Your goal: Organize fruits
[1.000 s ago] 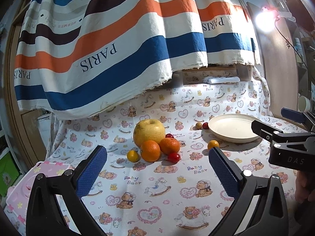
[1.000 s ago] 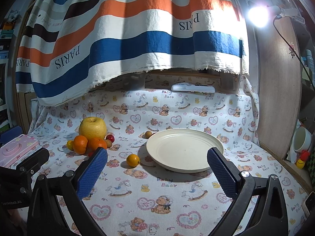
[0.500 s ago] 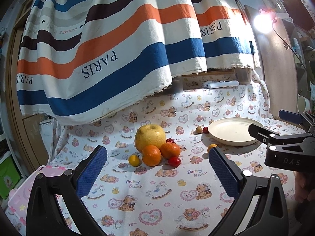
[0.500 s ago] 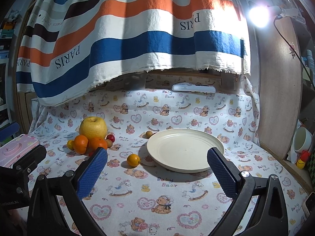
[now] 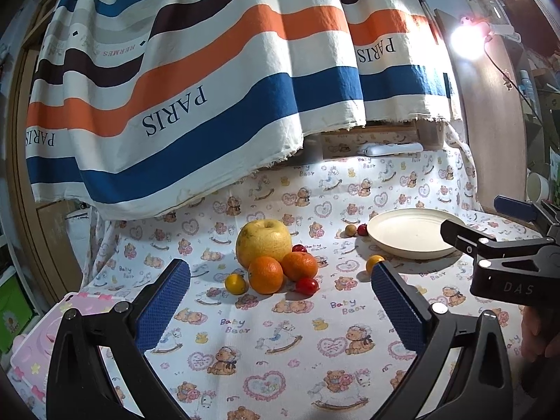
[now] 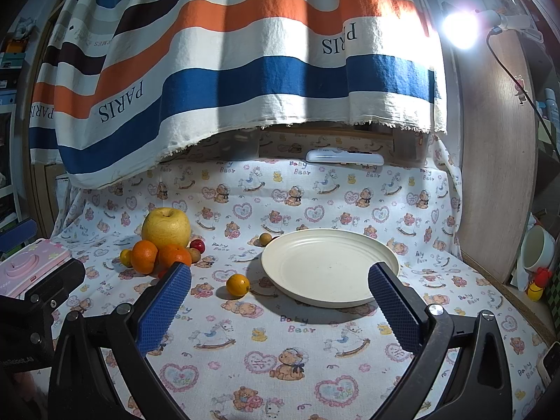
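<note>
Plate [image 6: 329,266] bare; fruit pile [image 5: 273,259] untouched on cloth, stray kumquat [image 6: 237,285] beside rim; left gripper [image 5: 280,301] and right gripper [image 6: 280,301] jaws wide, holding nothing; sorting unstarted.

Open cloth [image 6: 280,343] before plate [image 6: 385,255] (fruit [image 6: 164,248] leftward)

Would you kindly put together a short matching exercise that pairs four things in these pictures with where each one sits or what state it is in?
Things:
1. big yellow fruit
2. plate
3. lone small orange fruit
4. left gripper

Descriptions:
A. open, holding nothing
B. at the back of the fruit cluster
C. empty, right of the cluster
D. on the cloth by itself, just left of the plate

Pairs: 1-B, 2-C, 3-D, 4-A
</note>
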### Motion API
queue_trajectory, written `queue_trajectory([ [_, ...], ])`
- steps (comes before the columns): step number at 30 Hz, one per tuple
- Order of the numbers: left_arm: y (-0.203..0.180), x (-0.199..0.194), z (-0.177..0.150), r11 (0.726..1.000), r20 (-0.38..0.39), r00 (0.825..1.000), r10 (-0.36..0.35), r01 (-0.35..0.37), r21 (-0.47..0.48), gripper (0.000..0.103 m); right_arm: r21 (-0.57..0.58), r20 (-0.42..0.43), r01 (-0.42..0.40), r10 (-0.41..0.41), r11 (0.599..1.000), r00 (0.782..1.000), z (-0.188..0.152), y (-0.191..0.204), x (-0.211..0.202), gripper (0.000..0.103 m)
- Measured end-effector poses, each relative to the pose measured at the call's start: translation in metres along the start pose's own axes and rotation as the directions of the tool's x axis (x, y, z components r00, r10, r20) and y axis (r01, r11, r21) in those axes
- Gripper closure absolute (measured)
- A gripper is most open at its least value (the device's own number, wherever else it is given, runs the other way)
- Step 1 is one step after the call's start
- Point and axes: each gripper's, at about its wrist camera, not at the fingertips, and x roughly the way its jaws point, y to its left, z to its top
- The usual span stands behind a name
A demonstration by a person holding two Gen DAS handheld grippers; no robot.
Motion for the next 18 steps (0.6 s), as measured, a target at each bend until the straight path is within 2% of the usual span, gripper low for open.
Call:
queue_trajectory([
  [11, 0.004, 0.003, -0.001, 1.0, -0.028, 1.0, 0.003, -0.004, -0.017, 0.0, 0.007, 0.0, 0.029, -0.029, 1.0, 1.0, 0.0, -0.003, 0.001, 0.001],
  [16, 0.009, 0.002, -0.002, 0.998, -0.034, 0.999, -0.034, 0.031, -0.062, 0.0, 0.01, 0.002, 0.041, -0.041, 0.999, 0.999, -0.001, -0.003, -0.001, 0.001],
  [18, 0.013, 0.004, -0.004, 0.996, -0.057, 0.998, -0.015, 0.01, -0.088, 0.0, 0.012, 0.001, 0.049, -0.049, 0.999, 0.999, -0.001, -0.004, -0.002, 0.001],
])
